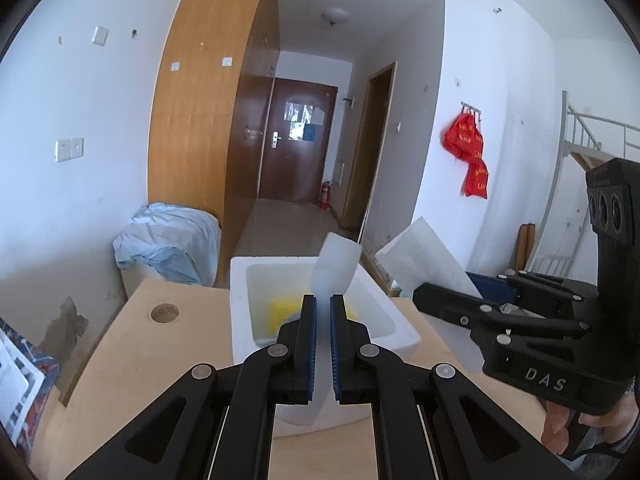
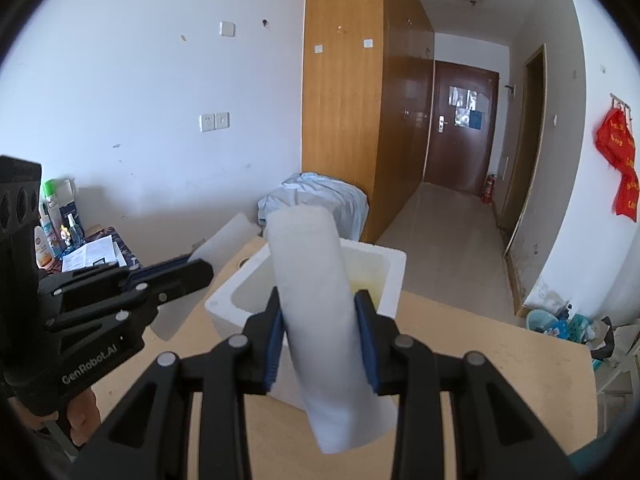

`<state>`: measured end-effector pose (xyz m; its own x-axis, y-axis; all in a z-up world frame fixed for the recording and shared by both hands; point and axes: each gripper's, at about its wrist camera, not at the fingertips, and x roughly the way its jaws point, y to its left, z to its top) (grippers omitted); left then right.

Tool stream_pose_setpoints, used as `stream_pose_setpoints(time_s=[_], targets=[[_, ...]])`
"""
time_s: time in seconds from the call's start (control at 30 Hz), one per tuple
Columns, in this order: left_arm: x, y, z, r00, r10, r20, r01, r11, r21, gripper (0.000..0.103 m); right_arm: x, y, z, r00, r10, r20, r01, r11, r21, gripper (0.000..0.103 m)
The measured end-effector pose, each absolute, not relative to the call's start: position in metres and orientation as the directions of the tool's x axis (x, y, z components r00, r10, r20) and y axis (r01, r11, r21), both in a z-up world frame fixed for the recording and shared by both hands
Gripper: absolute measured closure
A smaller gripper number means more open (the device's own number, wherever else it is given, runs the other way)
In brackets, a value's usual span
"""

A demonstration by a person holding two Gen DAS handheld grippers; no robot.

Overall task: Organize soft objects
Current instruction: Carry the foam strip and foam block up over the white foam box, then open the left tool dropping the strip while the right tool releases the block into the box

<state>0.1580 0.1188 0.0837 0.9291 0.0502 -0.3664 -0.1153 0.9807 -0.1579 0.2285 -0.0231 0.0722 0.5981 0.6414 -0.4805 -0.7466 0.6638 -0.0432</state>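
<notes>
A white foam box [image 1: 394,320] stands on a light wooden table [image 1: 160,352], with something yellow [image 1: 286,308] inside. My left gripper [image 1: 323,304] is shut on a thin white foam sheet [image 1: 336,264] above the box's near side. My right gripper [image 2: 320,300] is shut on a thick white foam roll [image 2: 316,292] that sticks up and toward the camera, above the box [image 2: 394,280]. In the left wrist view the right gripper [image 1: 432,300] holds the same white piece [image 1: 432,264] to the right of the box. In the right wrist view the left gripper [image 2: 200,270] is left of the box.
The table has a round hole [image 1: 164,313] near its far left corner. A bundle under a pale blue sheet [image 1: 168,236] stands behind the table. Bottles and papers [image 2: 60,232] lie on a surface at the left. A hallway with a brown door [image 1: 296,140] lies beyond.
</notes>
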Motion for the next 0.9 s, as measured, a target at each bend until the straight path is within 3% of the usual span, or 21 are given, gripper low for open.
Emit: stream_pose_setpoints(time_s=[0.6, 0.9], targets=[[0.224, 0.138, 0.068, 0.902, 0.033, -0.431, -0.098, 0.987, -0.131, 0.094, 0.27, -0.019, 0.065, 0.576, 0.631, -0.521, -0.745, 0.666, -0.017, 0.065], [0.251, 0.152, 0.047, 0.875, 0.043, -0.482, -0.127, 0.982, -0.142, 0.072, 0.274, -0.014, 0.064, 0.572, 0.625, -0.531, -0.742, 0.67, -0.011, 0.065]])
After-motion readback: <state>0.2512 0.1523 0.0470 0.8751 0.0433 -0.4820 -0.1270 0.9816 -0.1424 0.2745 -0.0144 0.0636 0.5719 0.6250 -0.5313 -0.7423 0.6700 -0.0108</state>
